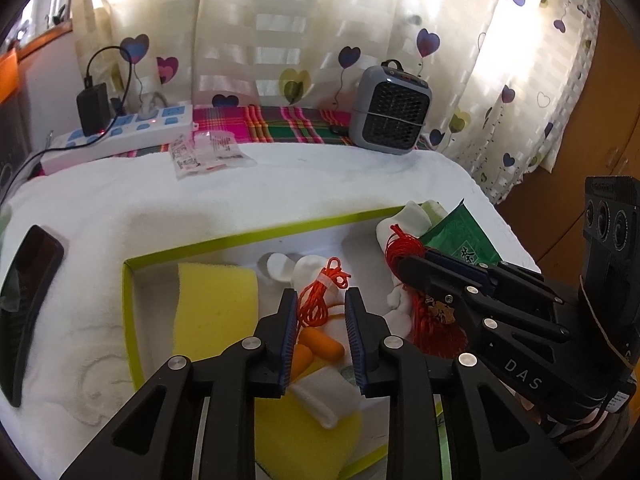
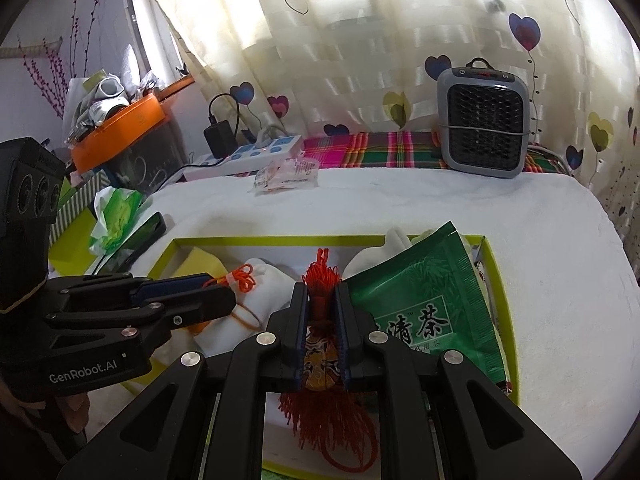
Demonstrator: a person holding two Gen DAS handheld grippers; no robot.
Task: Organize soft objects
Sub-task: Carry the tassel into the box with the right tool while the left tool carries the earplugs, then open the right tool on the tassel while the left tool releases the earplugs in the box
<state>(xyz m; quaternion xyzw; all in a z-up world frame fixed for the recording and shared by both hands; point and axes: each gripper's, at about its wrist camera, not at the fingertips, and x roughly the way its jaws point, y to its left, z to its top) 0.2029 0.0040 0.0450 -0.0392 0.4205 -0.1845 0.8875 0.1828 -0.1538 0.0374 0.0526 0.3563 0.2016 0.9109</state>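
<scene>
1. Orange cord bundle (image 1: 320,300), bound with a white band, lies in the lime-rimmed shallow cardboard box (image 1: 132,320) at lower centre of the left wrist view, long axis running up-frame, in line with the fingers.
2. Left gripper (image 1: 321,340): jaws parted, standing either side of the cord without pressing it; orange foam earplugs (image 1: 320,346) directly beneath.
3. Right gripper (image 2: 323,332): jaws clamped on the dark red tasselled knot ornament (image 2: 324,420), fringe hanging toward bottom of frame.
4. Green foil tea sachet (image 2: 420,304) just right of those jaws; yellow sponge block (image 1: 216,304) left of the cord.
5. Left gripper nearest the cord; likely only a straight close needed.
</scene>
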